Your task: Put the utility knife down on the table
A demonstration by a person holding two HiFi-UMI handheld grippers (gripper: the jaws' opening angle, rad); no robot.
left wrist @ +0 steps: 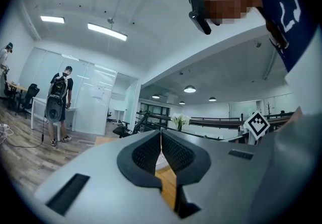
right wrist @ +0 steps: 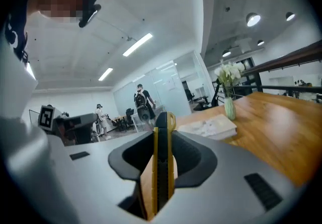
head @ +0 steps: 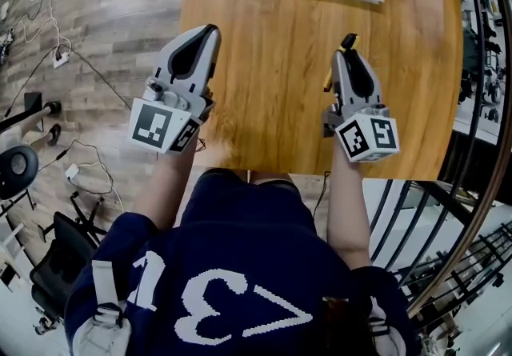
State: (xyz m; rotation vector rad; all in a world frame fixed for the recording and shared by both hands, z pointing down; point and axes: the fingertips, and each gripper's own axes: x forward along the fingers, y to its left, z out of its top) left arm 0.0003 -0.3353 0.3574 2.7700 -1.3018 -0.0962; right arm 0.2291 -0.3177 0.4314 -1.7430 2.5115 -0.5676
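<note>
**A:** Head view first. What are the grippers doing?

**B:** The grey right gripper (head: 346, 54) holds a yellow-and-black utility knife (head: 348, 42) above the orange-brown wooden table (head: 264, 66). The knife's end pokes out past the jaw tips. The grey left gripper (head: 208, 31) hangs over the table's left edge.

**A:** And the left gripper view?

**B:** Its ribbed black pads (left wrist: 148, 152) meet at the tips, with nothing between them.

**A:** Right gripper view?

**B:** The jaws are clamped on the knife, which stands edge-on between the pads. It is in the gripper, not lying on the table. Beyond it on the tabletop lies a white booklet (right wrist: 209, 126), and just beside that stands a pale green vase of white flowers (right wrist: 230, 107).
</note>
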